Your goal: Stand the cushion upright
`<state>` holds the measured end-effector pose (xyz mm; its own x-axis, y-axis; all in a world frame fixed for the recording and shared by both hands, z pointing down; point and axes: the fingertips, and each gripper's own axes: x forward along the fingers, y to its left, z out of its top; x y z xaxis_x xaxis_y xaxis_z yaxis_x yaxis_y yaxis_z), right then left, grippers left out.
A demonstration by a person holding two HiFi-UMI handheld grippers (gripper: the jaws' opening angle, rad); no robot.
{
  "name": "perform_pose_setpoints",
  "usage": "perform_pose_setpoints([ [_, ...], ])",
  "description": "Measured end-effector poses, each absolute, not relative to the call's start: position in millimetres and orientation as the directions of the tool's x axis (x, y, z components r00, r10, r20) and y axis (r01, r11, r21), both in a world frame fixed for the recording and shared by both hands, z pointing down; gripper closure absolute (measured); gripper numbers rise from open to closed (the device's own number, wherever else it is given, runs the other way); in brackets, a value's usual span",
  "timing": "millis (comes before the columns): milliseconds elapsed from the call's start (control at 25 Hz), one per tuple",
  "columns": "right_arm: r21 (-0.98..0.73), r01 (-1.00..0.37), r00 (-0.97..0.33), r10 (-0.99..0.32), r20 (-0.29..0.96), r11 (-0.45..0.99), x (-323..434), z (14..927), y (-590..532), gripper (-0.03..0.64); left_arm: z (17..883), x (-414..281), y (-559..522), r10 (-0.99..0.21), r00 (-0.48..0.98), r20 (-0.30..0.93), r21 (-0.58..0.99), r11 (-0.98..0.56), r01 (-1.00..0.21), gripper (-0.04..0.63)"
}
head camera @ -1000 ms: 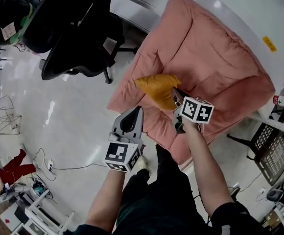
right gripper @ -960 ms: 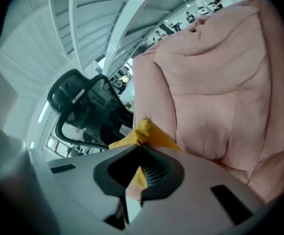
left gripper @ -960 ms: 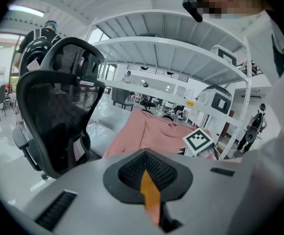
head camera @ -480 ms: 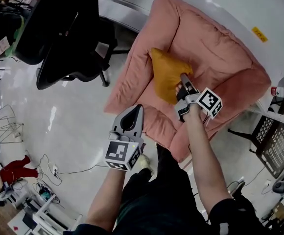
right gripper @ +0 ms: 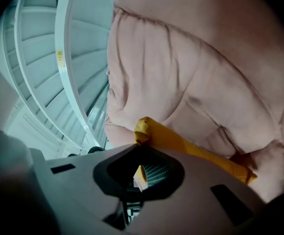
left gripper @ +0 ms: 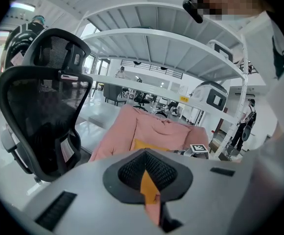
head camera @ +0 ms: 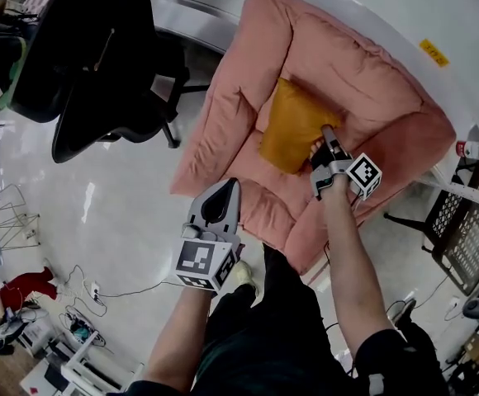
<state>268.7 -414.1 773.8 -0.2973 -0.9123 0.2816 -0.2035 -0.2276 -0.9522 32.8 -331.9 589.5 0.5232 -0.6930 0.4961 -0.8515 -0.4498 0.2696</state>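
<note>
Over the last second the right claw [head camera: 328, 134], clenched on the lower corner of the yellow cushion [head camera: 291, 126], had swung it from the front of the pink armchair [head camera: 363, 64] deeper in and rolled it over. The cushion now sat on the seat with its face tilted toward the backrest, so the task looked nearly done, with only settling and letting go left. The left claw [head camera: 227, 190] hung closed and empty over the floor [head camera: 124, 213]. A black office chair [head camera: 99, 64] stood well apart; nothing blocked the way, though the soft seat could let the cushion slump.
</note>
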Motion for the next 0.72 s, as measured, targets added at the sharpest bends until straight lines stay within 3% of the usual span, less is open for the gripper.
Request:
perform_pose_setpoints([
  [640,-0.874,-0.335,-0.219,-0.872,0.437,-0.353,329.9,801.7,-405.6,0.604,593.6,112.9,-332.8,-0.613,0.630,0.477,0.332,-0.538,-0.775,0.592],
  [720,-0.852,-0.372,-0.197,-0.866,0.460,-0.368,337.9,801.7,-408.4,0.576,593.5,118.0,-331.9,-0.605,0.636,0.478,0.336,-0.543,-0.770,0.592],
])
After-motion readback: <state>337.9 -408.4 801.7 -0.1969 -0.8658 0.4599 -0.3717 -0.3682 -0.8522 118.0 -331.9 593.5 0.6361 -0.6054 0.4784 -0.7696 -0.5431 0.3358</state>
